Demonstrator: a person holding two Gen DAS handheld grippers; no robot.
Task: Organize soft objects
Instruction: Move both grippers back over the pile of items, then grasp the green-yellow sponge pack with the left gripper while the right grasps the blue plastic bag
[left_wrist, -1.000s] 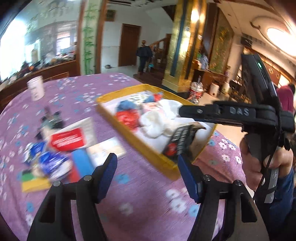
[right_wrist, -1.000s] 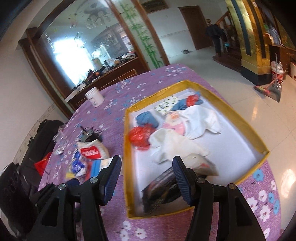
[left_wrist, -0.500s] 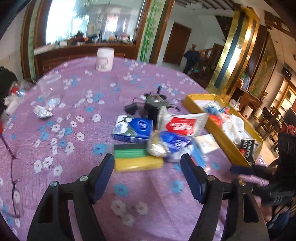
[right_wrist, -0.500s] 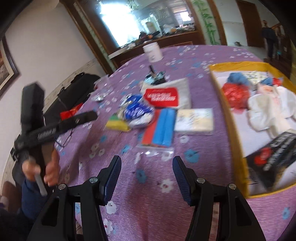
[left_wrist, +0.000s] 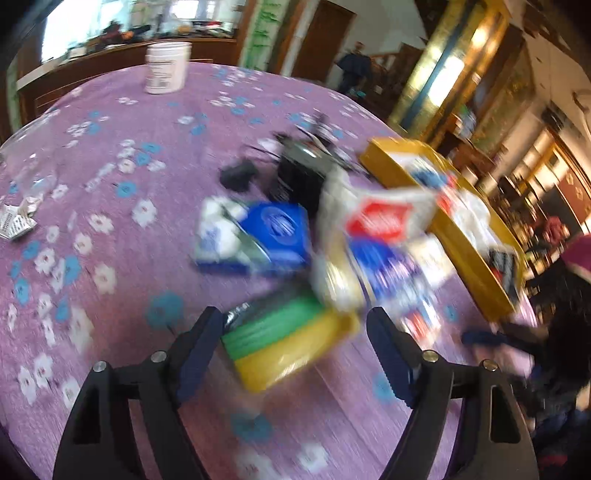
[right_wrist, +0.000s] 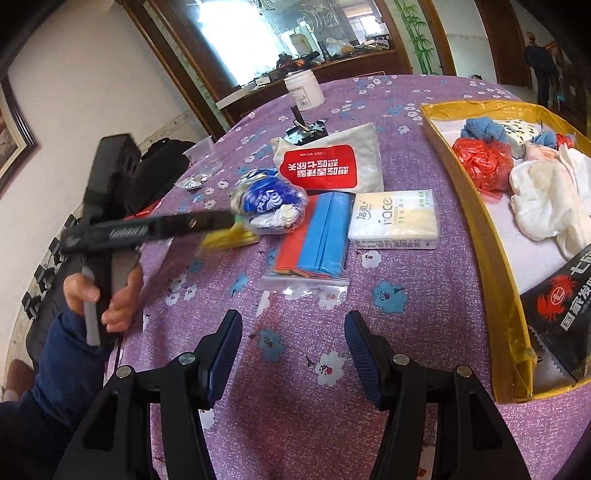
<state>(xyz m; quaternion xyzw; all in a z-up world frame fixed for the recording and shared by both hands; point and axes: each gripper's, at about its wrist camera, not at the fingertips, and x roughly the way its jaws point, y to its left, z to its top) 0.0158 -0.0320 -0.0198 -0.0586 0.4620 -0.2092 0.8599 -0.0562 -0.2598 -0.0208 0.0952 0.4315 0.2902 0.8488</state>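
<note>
My left gripper (left_wrist: 295, 328) hangs low over a green and yellow sponge (left_wrist: 288, 347). Its jaws are opening and straddle the sponge, with a gap at the right pad. Behind the sponge lie a blue and white tissue pack (left_wrist: 255, 236) and a white pack with a red label (left_wrist: 376, 221); this view is blurred. My right gripper (right_wrist: 293, 325) is open over bare purple cloth, with nothing between its fingers. Ahead of it lie a clear bag of red and blue sheets (right_wrist: 317, 236) and a white tissue pack (right_wrist: 395, 219). A yellow tray (right_wrist: 476, 221) on the right holds cloths and bags.
A white jar (right_wrist: 304, 88) stands at the table's far side. A black gadget with cables (left_wrist: 303, 170) lies behind the packs. A clear cup (right_wrist: 201, 153) and foil packets (left_wrist: 18, 221) are at the left. A hand (right_wrist: 107, 295) holds the left tool.
Both views swung from the yellow tray to the pile of packs left of it. The left gripper came down close over the sponge and its jaws stand wider. The right gripper sank towards the cloth.
</note>
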